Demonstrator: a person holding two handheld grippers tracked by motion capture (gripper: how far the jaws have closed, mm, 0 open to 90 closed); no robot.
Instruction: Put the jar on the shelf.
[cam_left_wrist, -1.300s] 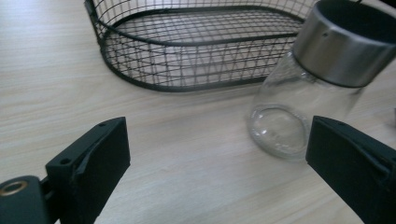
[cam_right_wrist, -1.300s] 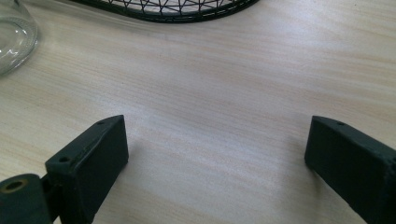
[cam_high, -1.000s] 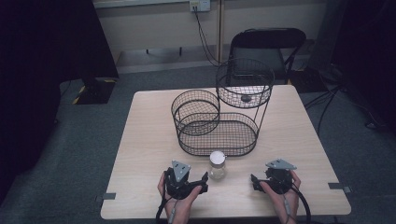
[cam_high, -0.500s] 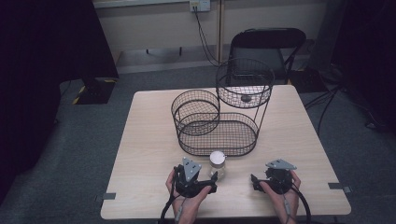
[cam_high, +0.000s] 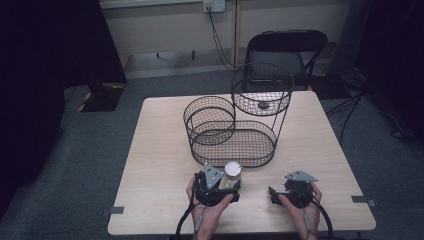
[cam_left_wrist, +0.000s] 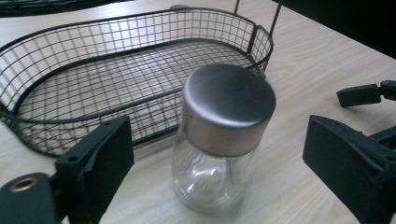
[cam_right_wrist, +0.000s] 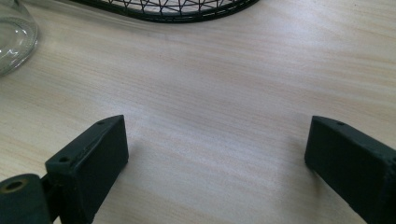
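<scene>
A clear glass jar (cam_high: 233, 171) with a brushed metal lid stands upright on the wooden table, just in front of the black wire basket (cam_high: 232, 157). My left gripper (cam_high: 230, 187) reaches it from the left. In the left gripper view the jar (cam_left_wrist: 224, 121) stands between the two jaws of my left gripper (cam_left_wrist: 219, 140). The jaws have just been closing, and gaps still show on both sides of the glass. My right gripper (cam_high: 274, 194) rests to the right of the jar. In its own view the right gripper (cam_right_wrist: 215, 135) stands open over bare wood.
The basket has a low oval tray (cam_left_wrist: 140, 18), a round bin (cam_high: 209, 117) at its left and a raised round bin (cam_high: 262, 90) at its right. A black chair (cam_high: 287, 45) stands behind the table (cam_high: 160, 150). The jar's base (cam_right_wrist: 14, 32) edges the right gripper view.
My left gripper has moved right and slightly forward, so its jaws now flank the jar and stand narrower. The right gripper and the jar have kept still.
</scene>
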